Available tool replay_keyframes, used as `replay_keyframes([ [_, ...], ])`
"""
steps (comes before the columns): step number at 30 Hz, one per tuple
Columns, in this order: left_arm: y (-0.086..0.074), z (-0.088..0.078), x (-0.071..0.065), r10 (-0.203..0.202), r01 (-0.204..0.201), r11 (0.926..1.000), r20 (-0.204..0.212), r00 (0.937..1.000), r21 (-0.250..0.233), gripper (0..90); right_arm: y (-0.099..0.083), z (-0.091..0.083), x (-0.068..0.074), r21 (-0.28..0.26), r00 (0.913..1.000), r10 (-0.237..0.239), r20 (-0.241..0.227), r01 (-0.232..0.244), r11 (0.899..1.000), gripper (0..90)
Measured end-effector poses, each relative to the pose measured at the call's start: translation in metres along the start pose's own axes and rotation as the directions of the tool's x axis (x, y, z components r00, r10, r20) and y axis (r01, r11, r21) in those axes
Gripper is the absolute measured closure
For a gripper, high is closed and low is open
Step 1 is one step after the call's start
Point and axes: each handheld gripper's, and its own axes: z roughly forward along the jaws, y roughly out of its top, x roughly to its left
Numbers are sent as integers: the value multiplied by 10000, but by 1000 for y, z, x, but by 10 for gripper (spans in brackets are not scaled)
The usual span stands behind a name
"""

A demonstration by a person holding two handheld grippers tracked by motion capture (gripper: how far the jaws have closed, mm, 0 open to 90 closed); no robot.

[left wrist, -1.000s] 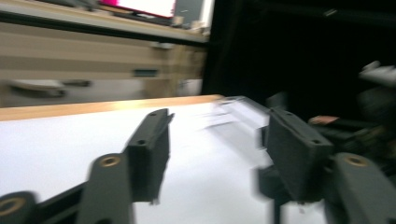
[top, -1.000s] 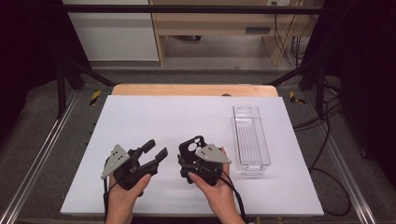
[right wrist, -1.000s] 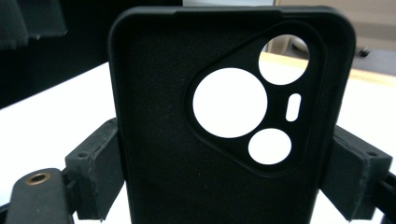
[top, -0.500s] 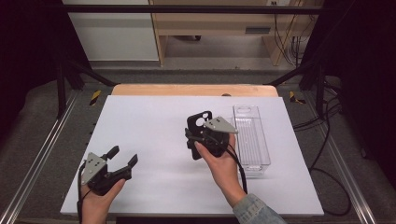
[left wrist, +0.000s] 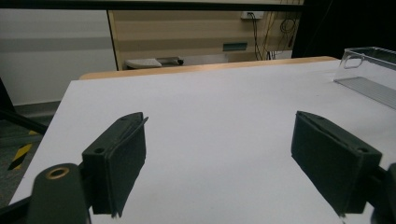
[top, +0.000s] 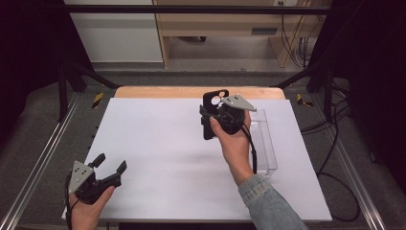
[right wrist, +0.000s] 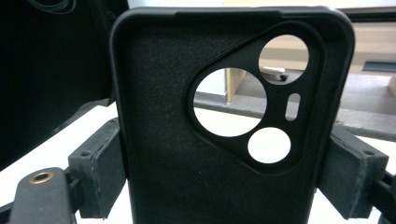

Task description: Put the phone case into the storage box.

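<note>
Phone case in my right claw, clear bin not yet reached

My right gripper [top: 214, 116] is clamped on the black phone case [top: 211, 115], jaws having just tightened, holding it upright above the white table [top: 158, 139], with the clear plastic bin [top: 265, 143] at its 4 o'clock, empty. My left gripper [top: 111, 167], at 7 o'clock, has just spread wide, holding nothing. Placing remains, I judge.
</note>
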Motion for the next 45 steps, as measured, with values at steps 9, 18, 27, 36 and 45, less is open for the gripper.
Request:
replay_keyframes([
  [9, -3, 2, 4, -232, 232, 9997, 65, 9997, -47, 142, 19, 2, -41, -404, 9977, 258, 631, -233, 9989, 148],
  [18, -6, 6, 5, -476, 486, 9986, 473, 9977, -204, 46, 19, 4, -81, -791, 9875, 428, 1515, -310, 9964, 148],
  [27, -8, 7, 7, -372, 377, 9991, 321, 9988, -168, 43, 15, 12, -115, -958, 9694, 797, 2323, -587, 9937, 147],
  [36, -9, 9, 6, -187, 196, 9996, 357, 9992, -226, 43, 6, 21, -127, -887, 9631, 839, 2556, -630, 9941, 146],
  [45, -9, 9, 8, 152, -148, 9991, 101, 9998, -408, 54, -2, 29, -137, -957, 9484, 1122, 2965, -874, 9916, 145],
])
